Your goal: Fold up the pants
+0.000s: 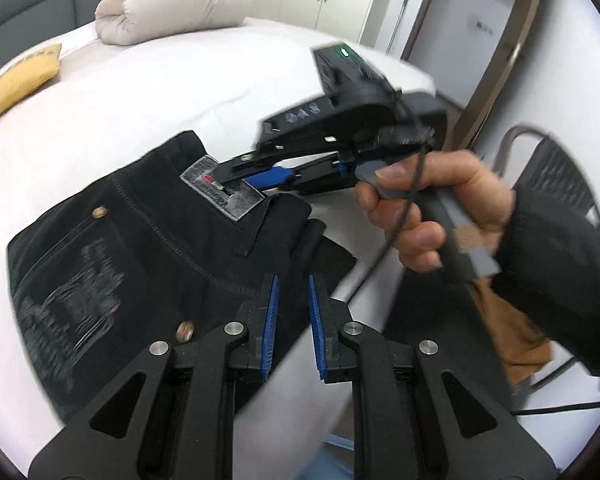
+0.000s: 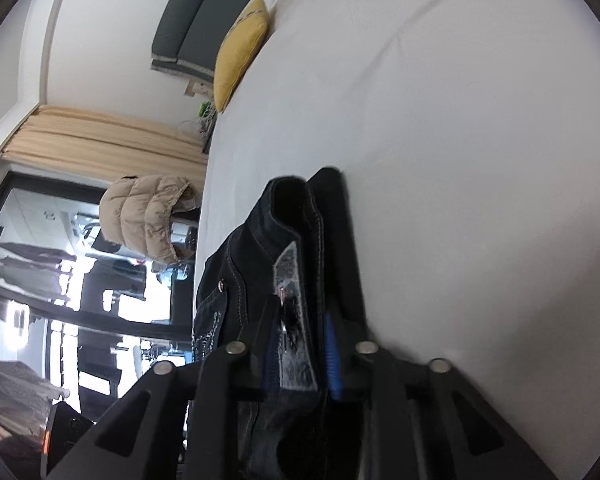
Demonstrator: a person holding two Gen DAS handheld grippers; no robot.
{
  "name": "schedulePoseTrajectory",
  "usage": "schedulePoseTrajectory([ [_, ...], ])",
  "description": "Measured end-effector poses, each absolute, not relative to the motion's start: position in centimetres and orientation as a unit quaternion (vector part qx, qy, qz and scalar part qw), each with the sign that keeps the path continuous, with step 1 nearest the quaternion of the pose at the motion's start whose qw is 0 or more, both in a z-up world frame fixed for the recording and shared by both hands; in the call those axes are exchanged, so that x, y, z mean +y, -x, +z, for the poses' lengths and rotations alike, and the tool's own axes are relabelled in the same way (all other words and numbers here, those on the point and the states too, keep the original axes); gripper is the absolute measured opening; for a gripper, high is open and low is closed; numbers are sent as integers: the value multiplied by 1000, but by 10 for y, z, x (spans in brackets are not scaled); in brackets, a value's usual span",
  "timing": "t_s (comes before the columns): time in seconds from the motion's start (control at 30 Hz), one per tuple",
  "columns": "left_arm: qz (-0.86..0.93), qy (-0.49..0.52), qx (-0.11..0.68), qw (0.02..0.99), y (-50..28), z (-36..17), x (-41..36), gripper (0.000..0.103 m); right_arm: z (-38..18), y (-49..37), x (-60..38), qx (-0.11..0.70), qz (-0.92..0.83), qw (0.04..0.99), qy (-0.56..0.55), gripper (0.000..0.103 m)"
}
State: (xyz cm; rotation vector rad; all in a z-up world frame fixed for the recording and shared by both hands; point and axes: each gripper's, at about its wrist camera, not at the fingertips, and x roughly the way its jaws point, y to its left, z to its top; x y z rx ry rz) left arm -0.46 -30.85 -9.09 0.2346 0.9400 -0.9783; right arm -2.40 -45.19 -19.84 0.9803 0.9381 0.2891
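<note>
Black jeans (image 1: 140, 248) lie folded on the white bed (image 1: 140, 112), back pocket and grey waist label (image 1: 222, 192) facing up. My left gripper (image 1: 293, 280) is open and empty, its blue pads just above the jeans' near edge. My right gripper (image 1: 236, 178) comes in from the right, held by a hand, and is shut on the waistband at the label. In the right wrist view the waistband (image 2: 300, 240) and label sit between the right gripper's (image 2: 304, 312) blue pads, tilted sideways against the bed (image 2: 460, 160).
A rolled cream duvet (image 1: 172, 0) and a yellow cushion (image 1: 20, 80) lie at the bed's far end. A chair (image 1: 556, 176) stands right of the bed, by wardrobe doors. A beige puffer jacket (image 2: 148, 212) hangs beyond the bed.
</note>
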Motion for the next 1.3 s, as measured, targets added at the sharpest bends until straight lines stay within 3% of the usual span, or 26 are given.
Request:
schedulePoseTrajectory([
  [0.1, -450, -54, 444, 773, -5, -76, -271, 15, -180, 37, -459, 431, 102, 784, -434, 28],
  [0.2, -427, -14, 451, 784, -31, -78, -239, 15, -155, 45, -450, 423, 123, 793, -420, 8],
  [0.37, -422, 121, 499, 747, -117, -105, -200, 15, -131, 27, -400, 443, 202, 789, -375, 8],
  [0.47, -431, 210, 525, 703, -163, -130, -186, 15, -153, 6, -389, 476, 208, 764, -383, 8],
  [0.57, -430, 290, 541, 662, -194, -162, -169, 14, -201, -3, -399, 521, 170, 728, -412, 0],
  [0.67, -432, 331, 542, 640, -201, -183, -157, 14, -219, 8, -416, 487, 175, 709, -479, 0],
  [0.8, -438, 383, 528, 619, -199, -201, -145, 14, -222, 18, -417, 476, 178, 717, -477, 0],
  [1.03, -443, 394, 510, 623, -167, -205, -129, 14, -217, 9, -417, 483, 169, 723, -464, 0],
  [1.3, -461, 322, 522, 641, -101, -196, -125, 14, -217, 12, -415, 480, 163, 732, -455, 0],
])
